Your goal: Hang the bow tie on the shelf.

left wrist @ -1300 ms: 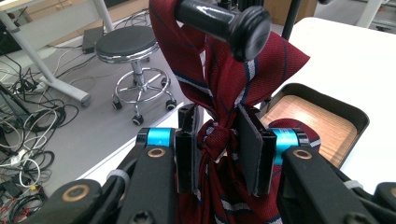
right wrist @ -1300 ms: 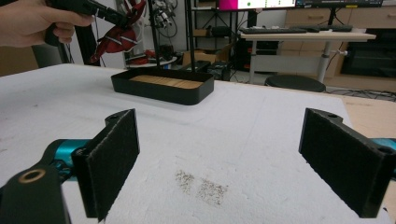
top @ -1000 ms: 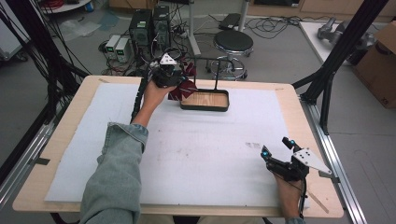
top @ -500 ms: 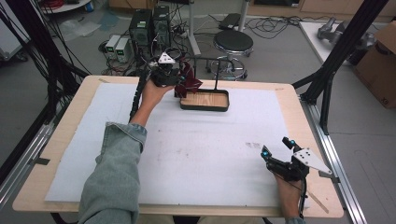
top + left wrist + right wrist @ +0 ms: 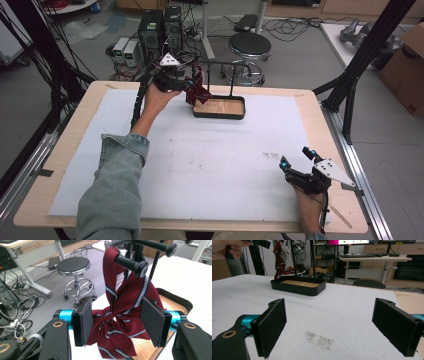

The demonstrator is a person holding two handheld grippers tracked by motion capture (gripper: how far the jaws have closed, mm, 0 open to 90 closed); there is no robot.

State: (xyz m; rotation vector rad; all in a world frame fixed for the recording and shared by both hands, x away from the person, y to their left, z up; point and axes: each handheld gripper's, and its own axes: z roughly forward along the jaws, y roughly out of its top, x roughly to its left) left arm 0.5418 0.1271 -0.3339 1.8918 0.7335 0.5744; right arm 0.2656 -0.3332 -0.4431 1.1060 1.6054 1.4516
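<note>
Red striped tie point(image 5: 125, 305) draped over black rack peg point(image 5: 131, 263) at table's far edge, left gripper point(image 5: 117, 322) jaws just opened, tie between them, unpressed, right gripper point(image 5: 337, 325) held wide near right front corner.

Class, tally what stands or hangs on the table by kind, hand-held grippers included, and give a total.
Striped red ties: 1
Black stands with a wooden tray base: 1
Grippers: 2, the left gripper and the right gripper
Total: 4

High view looks down over the table point(image 5: 100, 165); both gripper views sit low, sharing the tray point(image 5: 183, 302).
</note>
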